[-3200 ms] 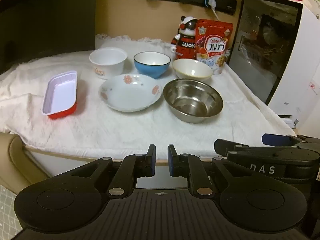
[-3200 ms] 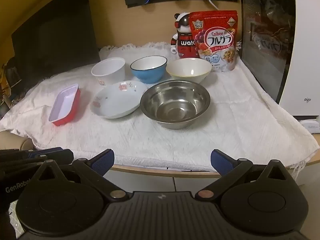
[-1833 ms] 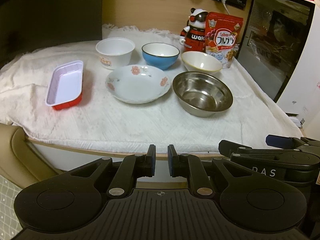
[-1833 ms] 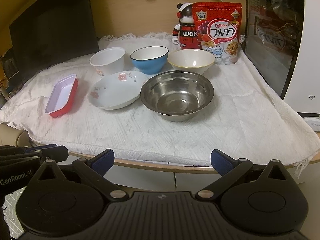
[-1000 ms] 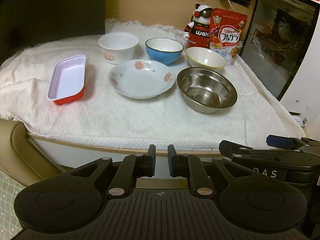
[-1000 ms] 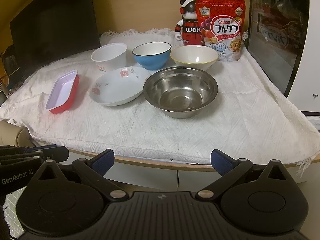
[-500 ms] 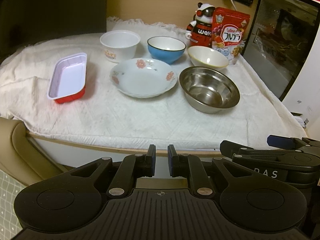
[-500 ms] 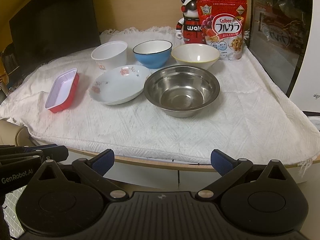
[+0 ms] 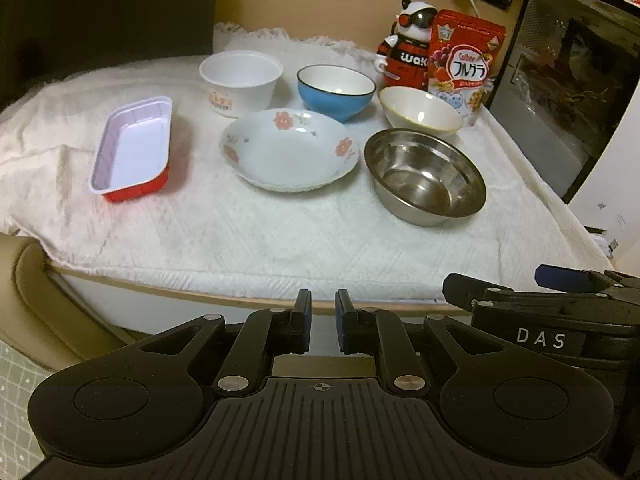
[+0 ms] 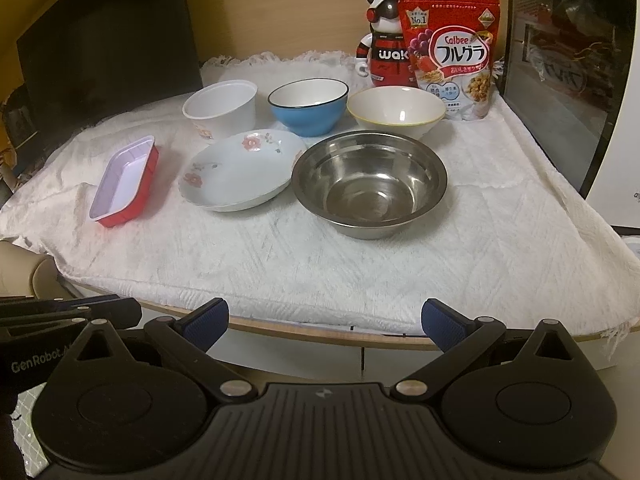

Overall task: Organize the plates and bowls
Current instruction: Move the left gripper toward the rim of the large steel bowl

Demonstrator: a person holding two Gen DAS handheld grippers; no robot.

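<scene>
On a white cloth-covered table stand a steel bowl [image 10: 370, 182], a flowered plate [image 10: 240, 168], a blue bowl [image 10: 307, 106], a cream bowl [image 10: 396, 111], a white cup-shaped bowl [image 10: 221, 107] and a red rectangular tray [image 10: 126, 178]. All also show in the left wrist view: steel bowl [image 9: 425, 175], plate [image 9: 288, 150], blue bowl [image 9: 336, 90], cream bowl [image 9: 420, 112], white bowl [image 9: 240, 80], tray [image 9: 134, 148]. My left gripper [image 9: 323, 316] is shut and empty, short of the table's front edge. My right gripper [image 10: 324, 320] is open and empty, also before the edge.
A red cereal bag [image 10: 452, 44] and a robot figurine [image 10: 382, 46] stand at the back. A dark glass-fronted white appliance [image 10: 568, 80] sits on the right. A dark screen [image 10: 100, 40] lies back left. The table's wooden front edge [image 10: 320, 330] is close.
Both grippers have moved forward and a little higher toward the table; the dishes look larger and nearer. The fingers' opening has not changed and no dish has moved.
</scene>
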